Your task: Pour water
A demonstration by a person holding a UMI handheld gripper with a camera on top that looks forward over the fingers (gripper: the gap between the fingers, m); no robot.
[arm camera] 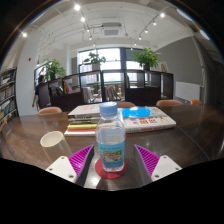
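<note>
Pink pads [82, 157] of our gripper [113, 160] sit spread around the capped water bottle [110, 139] at lower centre, not pinching; we judge a loose grasp risks tipping it before reaching the paper cup [54, 143] lower left.

We see a bright room lit by ceiling spotlights [78, 8] at twelve o'clock and by daylight through the windows [112, 58] ahead. The glossy table [190, 125] carries pale reflections toward three o'clock. Straight lines bow strongly near the rim. Distant plants [148, 57] look soft, slightly blurred.
</note>
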